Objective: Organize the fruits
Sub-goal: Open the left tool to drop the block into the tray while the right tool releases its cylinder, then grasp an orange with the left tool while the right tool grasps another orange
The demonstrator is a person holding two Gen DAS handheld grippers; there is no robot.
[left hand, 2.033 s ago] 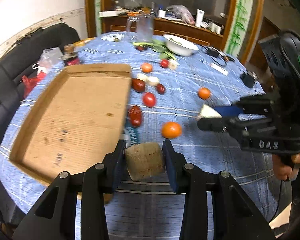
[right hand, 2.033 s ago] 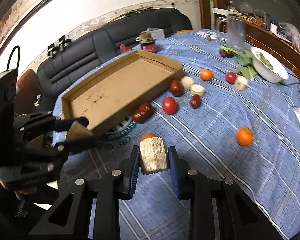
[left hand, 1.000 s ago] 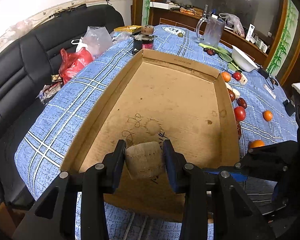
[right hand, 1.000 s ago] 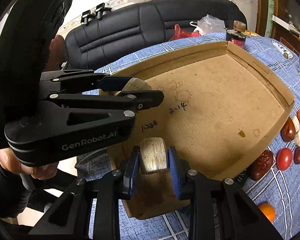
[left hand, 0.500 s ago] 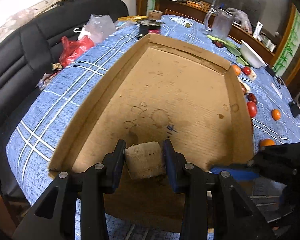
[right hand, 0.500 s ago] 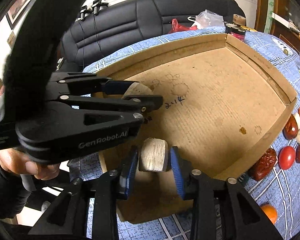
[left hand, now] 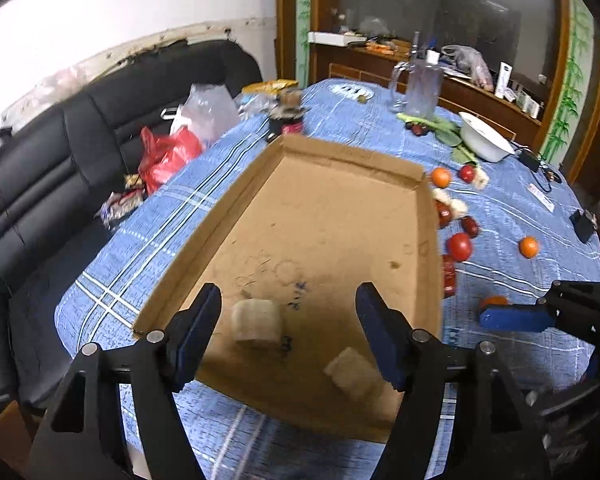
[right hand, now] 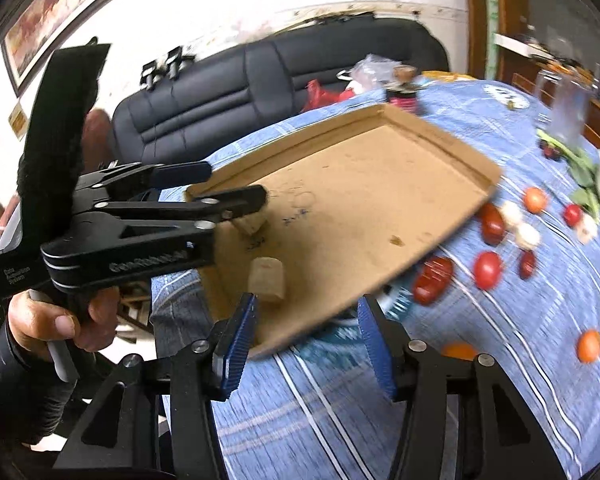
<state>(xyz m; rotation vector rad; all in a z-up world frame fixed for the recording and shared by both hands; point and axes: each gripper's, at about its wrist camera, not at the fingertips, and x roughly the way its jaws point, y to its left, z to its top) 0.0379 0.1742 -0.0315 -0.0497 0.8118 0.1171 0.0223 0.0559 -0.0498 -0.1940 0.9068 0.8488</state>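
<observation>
A shallow cardboard tray [left hand: 340, 152] [right hand: 420, 128] lies on the blue checked tablecloth. Two pale beige fruit chunks lie inside its near end: one [left hand: 256, 322] [right hand: 254, 224] at the left, one [left hand: 354, 372] [right hand: 267, 280] nearer the right corner. My left gripper [left hand: 288, 332] [right hand: 236, 184] is open and empty just above the first chunk. My right gripper [right hand: 306, 340] is open and empty at the tray's near corner; one of its blue fingertips [left hand: 512, 318] shows at the right of the left wrist view.
Red fruits [left hand: 459, 246] [right hand: 487, 268], oranges [left hand: 528, 247] [right hand: 589, 346] and pale chunks [right hand: 528, 236] lie loose on the cloth right of the tray. A white bowl [left hand: 484, 142], greens, a glass jug [left hand: 420, 88] and a jar [left hand: 286, 118] stand farther back. A black sofa [left hand: 80, 152] is left.
Both grippers have opened and let go of their beige chunks, which now lie in the tray. Both grippers have pulled back and up a little.
</observation>
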